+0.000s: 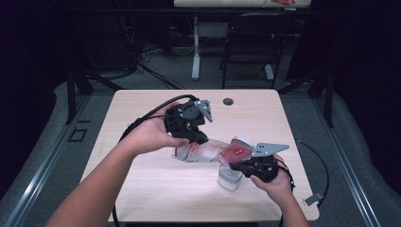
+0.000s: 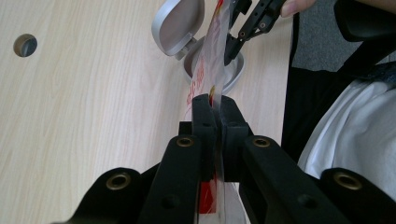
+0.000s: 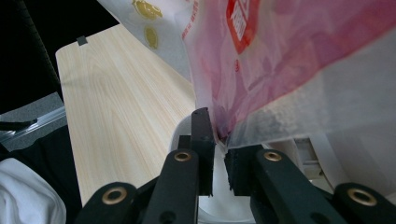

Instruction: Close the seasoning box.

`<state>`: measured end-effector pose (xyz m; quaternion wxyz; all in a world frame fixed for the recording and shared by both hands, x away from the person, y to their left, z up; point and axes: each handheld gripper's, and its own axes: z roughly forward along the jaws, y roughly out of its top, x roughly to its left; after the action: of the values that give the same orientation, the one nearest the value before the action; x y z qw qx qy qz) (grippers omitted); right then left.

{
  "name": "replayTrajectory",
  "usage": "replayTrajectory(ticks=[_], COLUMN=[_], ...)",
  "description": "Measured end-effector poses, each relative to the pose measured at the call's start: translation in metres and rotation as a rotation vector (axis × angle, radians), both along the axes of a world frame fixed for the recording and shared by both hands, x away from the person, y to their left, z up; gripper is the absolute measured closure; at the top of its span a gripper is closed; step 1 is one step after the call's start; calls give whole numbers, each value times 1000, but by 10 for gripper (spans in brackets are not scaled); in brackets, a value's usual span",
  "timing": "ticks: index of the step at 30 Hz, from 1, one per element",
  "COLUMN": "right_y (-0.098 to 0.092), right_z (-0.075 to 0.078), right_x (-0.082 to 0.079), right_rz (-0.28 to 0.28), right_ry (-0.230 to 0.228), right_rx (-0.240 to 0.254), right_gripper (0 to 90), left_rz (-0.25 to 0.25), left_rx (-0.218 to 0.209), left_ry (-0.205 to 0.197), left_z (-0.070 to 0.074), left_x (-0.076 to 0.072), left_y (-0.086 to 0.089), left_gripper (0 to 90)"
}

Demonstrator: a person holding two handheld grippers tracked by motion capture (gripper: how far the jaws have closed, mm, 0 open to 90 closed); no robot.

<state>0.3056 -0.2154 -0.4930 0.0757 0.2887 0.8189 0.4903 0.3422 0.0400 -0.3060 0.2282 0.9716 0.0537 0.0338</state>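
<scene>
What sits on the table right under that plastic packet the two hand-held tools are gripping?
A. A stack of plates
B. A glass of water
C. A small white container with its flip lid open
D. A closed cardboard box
C: beneath the plastic packet, held by the left tool and the right tool, stands a small white container whose round lid is flipped open beside its mouth.

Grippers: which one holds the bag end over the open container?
The right gripper: it pinches the bag above the open-lidded container; the left gripper clamps the far end.
</scene>
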Motion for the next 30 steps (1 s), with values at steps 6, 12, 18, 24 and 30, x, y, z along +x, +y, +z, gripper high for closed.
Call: replayTrajectory(ticks=[6, 12, 18, 24, 30], right_y=[0, 0, 0, 0, 0], right_z=[0, 0, -1, -1, -1], right_x=[0, 0, 0, 1, 1], right_rz=[1, 1, 0, 1, 1], right_ry=[1, 2, 0, 1, 0], right_rx=[0, 0, 1, 4, 4], right_gripper=[833, 834, 838, 842, 843], left_rz=[10, 9, 10, 9, 7], left_rx=[-8, -8, -11, -11, -12], left_ry=[8, 2, 5, 5, 7], left_z=[-1, -1, -1, -1, -1], left_x=[1, 1, 2, 2, 3], left_y=[1, 1, 1, 1, 1], left_gripper=[880, 878, 876, 874, 874])
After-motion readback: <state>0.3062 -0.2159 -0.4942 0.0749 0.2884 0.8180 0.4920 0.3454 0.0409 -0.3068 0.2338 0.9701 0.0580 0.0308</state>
